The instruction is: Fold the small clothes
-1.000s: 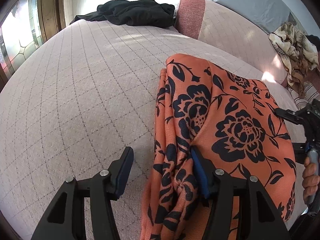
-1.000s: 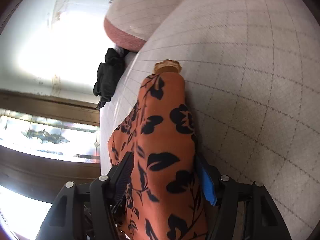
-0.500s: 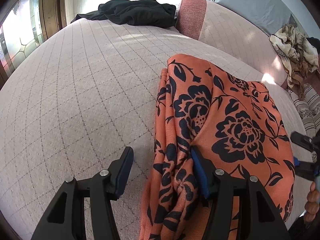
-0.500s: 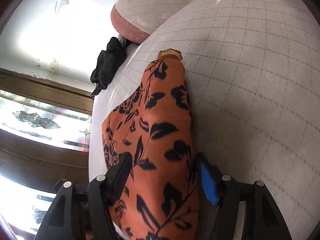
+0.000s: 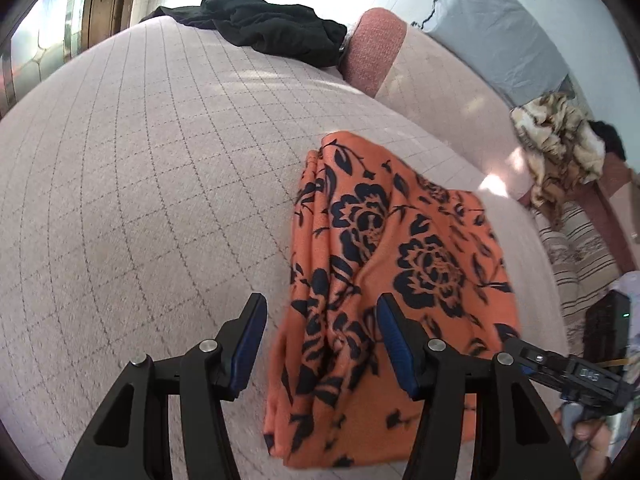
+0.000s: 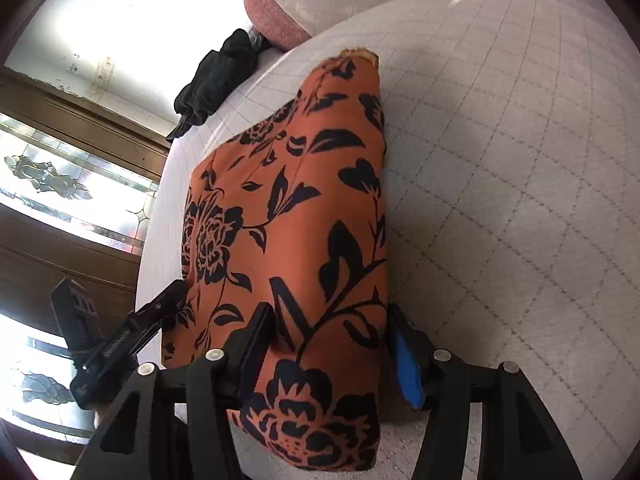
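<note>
A: Where's the garment?

B: The orange cloth with the dark floral print (image 5: pixel 384 264) is folded into a rough rectangle. It lies flat on the pale pink quilted bed cover (image 5: pixel 140 200), near that cover's right side in the left wrist view.

A: Left side?

B: The left gripper (image 5: pixel 320 304) hangs over the cloth's near-left edge. Its fingers are spread. The bunched, layered edge lies below the gap, the right finger is over the print, and the left finger is over bare cover. Neither pad presses on the cloth.

A: Right?

B: The right gripper (image 6: pixel 328 312) straddles the near end of the cloth's other long edge. Its jaws have just been closing, with cloth between them. The blue pad sits just beside the folded edge and the other finger is over the fabric. No pinch is visible, so I read it as unclamped.

A: Surroundings?

B: A crumpled black garment (image 5: pixel 276 32) is at the far end of the bed, well apart from the cloth. A bolster with a rust-red end (image 5: pixel 372 52) is just beside the garment. A beige patterned heap of fabric (image 5: pixel 560 148) is off to the right, and there's a leaded glass window (image 6: pixel 60 176).
</note>
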Demonstrator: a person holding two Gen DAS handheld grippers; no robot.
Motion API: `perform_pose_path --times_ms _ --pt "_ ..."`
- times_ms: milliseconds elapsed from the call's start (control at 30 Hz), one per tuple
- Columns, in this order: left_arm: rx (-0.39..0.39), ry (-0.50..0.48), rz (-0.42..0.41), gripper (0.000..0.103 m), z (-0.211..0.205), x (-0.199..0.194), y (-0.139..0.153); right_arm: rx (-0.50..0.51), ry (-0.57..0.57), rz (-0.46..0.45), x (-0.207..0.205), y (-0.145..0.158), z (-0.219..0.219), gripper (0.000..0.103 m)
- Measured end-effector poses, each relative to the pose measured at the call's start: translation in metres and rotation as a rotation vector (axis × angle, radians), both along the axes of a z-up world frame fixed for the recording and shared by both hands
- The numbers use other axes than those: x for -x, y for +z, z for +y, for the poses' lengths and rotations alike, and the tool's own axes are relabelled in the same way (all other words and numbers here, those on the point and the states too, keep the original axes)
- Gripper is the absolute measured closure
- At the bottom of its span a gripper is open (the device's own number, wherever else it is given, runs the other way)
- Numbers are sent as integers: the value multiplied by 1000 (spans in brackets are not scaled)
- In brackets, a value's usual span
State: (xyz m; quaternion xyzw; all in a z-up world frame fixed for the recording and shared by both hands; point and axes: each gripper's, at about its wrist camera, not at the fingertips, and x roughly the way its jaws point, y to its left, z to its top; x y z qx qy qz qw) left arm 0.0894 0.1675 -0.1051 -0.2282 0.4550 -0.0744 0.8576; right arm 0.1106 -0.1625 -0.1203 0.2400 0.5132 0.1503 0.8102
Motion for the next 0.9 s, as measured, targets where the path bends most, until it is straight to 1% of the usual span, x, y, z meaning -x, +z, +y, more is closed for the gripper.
perform_pose_path --times_ms 33,67,100,133,167,233,267,333,367,433,467,500,567,600,633,700,733,767,800,833,867,900 --pt "68 -12 10 44 5 7 -2 24 1 -31 7 7 -2 43" --pt "124 -18 44 44 9 12 -9 42 5 -64 13 14 -4 43" --pt "156 -21 108 46 11 15 -21 49 8 -94 16 22 -3 43" --pt "169 -18 180 52 12 17 -37 47 13 -120 19 29 0 43" --pt "169 -3 173 63 15 22 -42 45 23 -145 16 37 8 43" --pt "178 -12 167 73 17 24 -36 56 62 -194 15 49 20 43" --pt "170 -16 164 77 16 24 -33 64 83 -208 10 52 28 43" --pt "151 -20 170 77 12 26 -34 69 113 -204 1 49 41 43" --pt "148 -23 173 77 9 28 -33 73 118 -187 -6 43 48 43" --pt "129 -40 177 73 6 29 -23 52 137 -142 -12 30 54 42" --pt "111 -49 168 66 6 28 -14 47 140 -141 -11 27 54 42" --pt "91 -58 136 59 5 26 -4 49 144 -150 -10 26 56 42" --pt "33 -72 55 52 2 11 18 51 158 -162 -7 26 57 40" --pt "6 -84 34 51 -1 -1 24 49 160 -163 -6 26 58 40" --pt "-4 -94 38 51 -4 -16 26 46 160 -162 -6 25 59 40" --pt "-14 -115 79 51 -12 -51 17 32 156 -158 -6 24 59 40" --pt "-35 -125 106 53 -15 -68 8 28 155 -158 -6 24 59 40" --pt "-67 -138 141 73 -18 -84 -4 25 152 -159 -6 24 60 40" --pt "-88 -138 185 82 -18 -97 -17 20 151 -160 -5 23 59 40" --pt "-47 -122 200 82 -12 -104 -25 12 151 -158 -5 22 60 40" --pt "-11 -101 206 82 -5 -106 -26 2 156 -155 -5 22 60 40" --pt "-4 -87 201 82 -2 -106 -23 1 164 -154 -4 21 60 40"
